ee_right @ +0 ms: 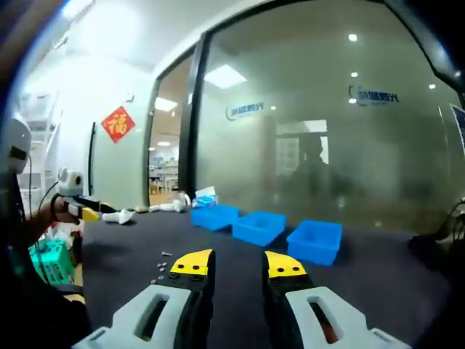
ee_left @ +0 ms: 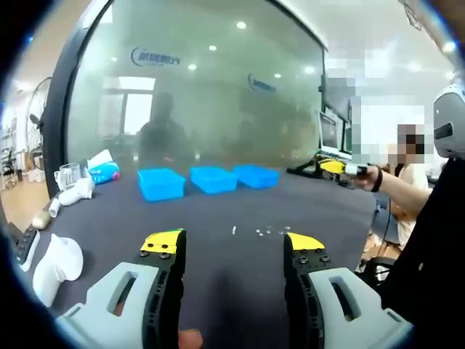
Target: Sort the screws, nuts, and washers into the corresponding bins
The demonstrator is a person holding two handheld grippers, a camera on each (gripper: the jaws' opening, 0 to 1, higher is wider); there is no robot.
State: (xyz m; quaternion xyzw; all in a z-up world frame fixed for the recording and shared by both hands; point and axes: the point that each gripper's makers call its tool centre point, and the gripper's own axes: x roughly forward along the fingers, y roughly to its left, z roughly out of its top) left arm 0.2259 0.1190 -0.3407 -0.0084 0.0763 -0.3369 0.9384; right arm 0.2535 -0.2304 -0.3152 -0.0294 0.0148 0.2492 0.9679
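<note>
Red wall ornament (ee_right: pixel 118 123) in right gripper view; mugs (ee_left: pixel 67 176) in left.

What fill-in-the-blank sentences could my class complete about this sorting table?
1. The row holds ____ blue bins.
2. The small metal parts lie on the ____ tabletop.
3. The left gripper jaws stand ____ with nothing between them.
4. The right gripper jaw tips are coloured ____.

Missing words: three; dark; open; yellow

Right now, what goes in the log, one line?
left claw: open, empty | right claw: open, empty | small parts: loose on table | blue bins: no parts seen inside
</note>
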